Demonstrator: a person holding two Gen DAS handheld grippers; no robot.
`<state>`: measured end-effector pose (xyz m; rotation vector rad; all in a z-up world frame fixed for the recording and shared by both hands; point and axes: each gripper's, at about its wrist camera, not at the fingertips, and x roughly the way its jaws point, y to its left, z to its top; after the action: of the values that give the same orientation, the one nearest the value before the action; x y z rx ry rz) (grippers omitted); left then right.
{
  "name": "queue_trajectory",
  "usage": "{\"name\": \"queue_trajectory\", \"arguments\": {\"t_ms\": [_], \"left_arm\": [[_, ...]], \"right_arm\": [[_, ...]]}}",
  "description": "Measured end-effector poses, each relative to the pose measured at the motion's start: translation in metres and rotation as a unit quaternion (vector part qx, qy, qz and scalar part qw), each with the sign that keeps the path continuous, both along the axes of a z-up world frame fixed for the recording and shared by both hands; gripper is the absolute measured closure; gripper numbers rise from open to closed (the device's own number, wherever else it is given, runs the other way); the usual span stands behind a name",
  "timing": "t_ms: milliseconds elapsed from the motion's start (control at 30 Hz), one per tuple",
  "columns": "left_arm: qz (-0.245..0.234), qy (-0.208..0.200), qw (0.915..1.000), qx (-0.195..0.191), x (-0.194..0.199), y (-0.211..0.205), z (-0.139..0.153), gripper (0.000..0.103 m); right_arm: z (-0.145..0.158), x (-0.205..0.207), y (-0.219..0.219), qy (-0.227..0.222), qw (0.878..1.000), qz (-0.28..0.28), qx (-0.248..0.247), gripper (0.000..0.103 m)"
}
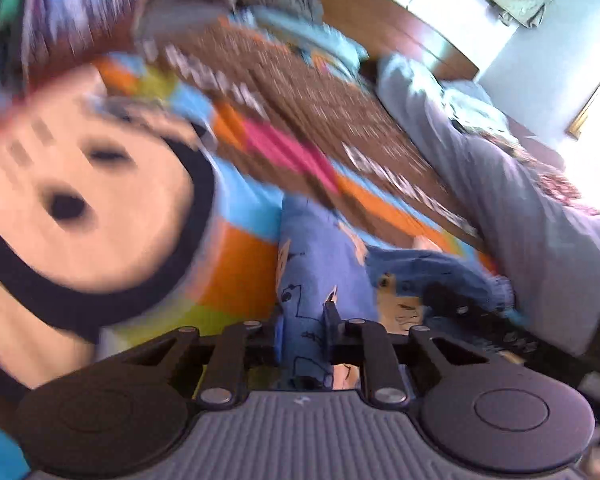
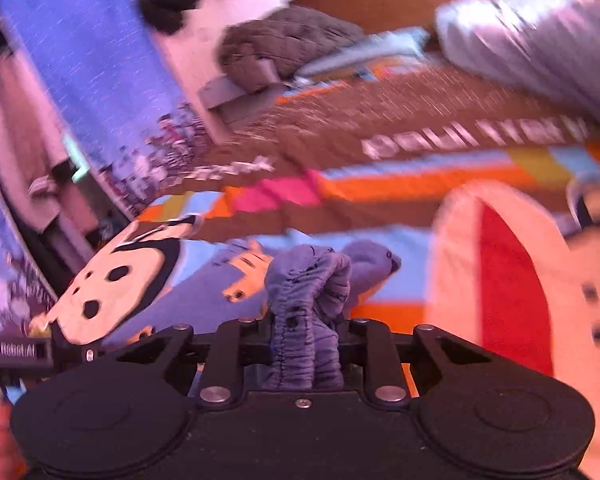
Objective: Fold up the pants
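Note:
The pants [image 1: 320, 264] are small, blue, with orange cartoon prints, and lie on a colourful bedspread. My left gripper [image 1: 303, 320] is shut on a leg of the pants, the cloth running up between the fingers. My right gripper [image 2: 306, 332] is shut on the gathered elastic waistband of the pants [image 2: 304, 300], which bunches up above the fingers. The rest of the pants [image 2: 204, 292] stretches left toward the other gripper [image 2: 16, 350], seen at the left edge. Both views are motion-blurred.
The bedspread [image 1: 236, 264] shows a big cartoon monkey face [image 1: 72, 200] and brown lettered band [image 1: 300, 92]. A grey duvet [image 1: 520, 208] lies along the right. A grey folded blanket [image 2: 284, 44] and wooden headboard [image 2: 380, 0] stand at the far end.

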<state>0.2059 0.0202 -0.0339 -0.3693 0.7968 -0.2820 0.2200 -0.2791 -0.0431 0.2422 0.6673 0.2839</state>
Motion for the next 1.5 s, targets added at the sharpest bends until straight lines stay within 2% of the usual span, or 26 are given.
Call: {"name": "queue_trajectory", "arguments": {"t_ms": [67, 133, 233, 300, 367, 400, 467, 500, 533, 600, 633, 667, 700, 767, 967, 1100, 1200, 1367, 1500], "left_arm": [[0.016, -0.021, 0.9993, 0.027, -0.009, 0.019, 0.012, 0.083], [0.036, -0.020, 0.9987, 0.030, -0.018, 0.044, 0.019, 0.083], [0.078, 0.015, 0.9967, 0.019, -0.023, 0.076, 0.015, 0.083], [0.101, 0.055, 0.9933, -0.003, -0.022, 0.090, 0.003, 0.081], [0.111, 0.081, 0.9906, -0.003, -0.020, 0.095, -0.005, 0.077], [0.113, 0.077, 0.9906, 0.011, -0.022, 0.091, -0.003, 0.072], [0.117, 0.060, 0.9899, 0.053, -0.028, 0.086, 0.000, 0.054], [0.120, 0.053, 0.9889, 0.071, -0.032, 0.083, 0.002, 0.034], [0.125, 0.042, 0.9872, 0.090, -0.036, 0.079, 0.005, 0.022], [0.131, 0.018, 0.9849, 0.112, -0.045, 0.072, 0.014, 0.015], [0.131, 0.006, 0.9842, 0.119, -0.049, 0.068, 0.018, 0.011], [0.130, -0.002, 0.9837, 0.124, -0.054, 0.065, 0.022, 0.009], [0.131, -0.008, 0.9830, 0.128, -0.059, 0.063, 0.026, 0.004], [0.134, -0.013, 0.9815, 0.137, -0.070, 0.057, 0.036, 0.002], [0.105, -0.038, 0.9821, 0.152, -0.107, 0.041, 0.062, 0.000], [0.095, -0.058, 0.9800, 0.165, -0.133, 0.035, 0.074, 0.000], [0.092, -0.077, 0.9786, 0.167, -0.154, 0.031, 0.077, 0.000], [0.076, -0.071, 0.9832, 0.150, -0.176, 0.027, 0.068, 0.000], [0.083, -0.092, 0.9801, 0.156, -0.194, 0.024, 0.058, 0.000]], "right_arm": [[0.012, 0.005, 0.024, -0.019, 0.999, 0.025, 0.007, 0.080], [0.018, 0.010, 0.046, -0.030, 0.998, 0.044, 0.021, 0.080], [0.014, 0.019, 0.081, -0.029, 0.997, 0.068, 0.036, 0.080], [0.001, 0.023, 0.103, -0.012, 0.996, 0.078, 0.038, 0.079], [-0.012, 0.023, 0.115, 0.006, 0.997, 0.078, 0.027, 0.075], [-0.019, 0.022, 0.118, 0.017, 0.997, 0.071, 0.020, 0.074], [-0.022, 0.024, 0.116, 0.037, 0.998, 0.049, 0.020, 0.058], [-0.021, 0.024, 0.112, 0.047, 0.998, 0.035, 0.023, 0.055], [-0.018, 0.023, 0.108, 0.053, 0.998, 0.023, 0.024, 0.049], [-0.007, 0.019, 0.097, 0.050, 0.998, 0.016, 0.026, 0.033], [0.001, 0.013, 0.091, 0.043, 0.999, 0.015, 0.024, 0.022], [0.008, 0.008, 0.088, 0.034, 0.999, 0.013, 0.021, 0.015], [0.016, -0.001, 0.085, 0.024, 0.999, 0.012, 0.017, 0.012], [0.030, -0.017, 0.081, 0.008, 1.000, 0.011, 0.010, 0.000], [0.067, -0.070, 0.076, -0.041, 0.999, 0.006, -0.032, 0.001], [0.085, -0.112, 0.075, -0.077, 0.996, 0.002, -0.039, 0.001], [0.088, -0.142, 0.075, -0.089, 0.995, -0.010, -0.040, 0.001], [0.080, -0.180, 0.076, -0.100, 0.993, -0.024, -0.051, 0.001], [0.069, -0.198, 0.080, -0.103, 0.992, -0.028, -0.072, 0.001]]}}
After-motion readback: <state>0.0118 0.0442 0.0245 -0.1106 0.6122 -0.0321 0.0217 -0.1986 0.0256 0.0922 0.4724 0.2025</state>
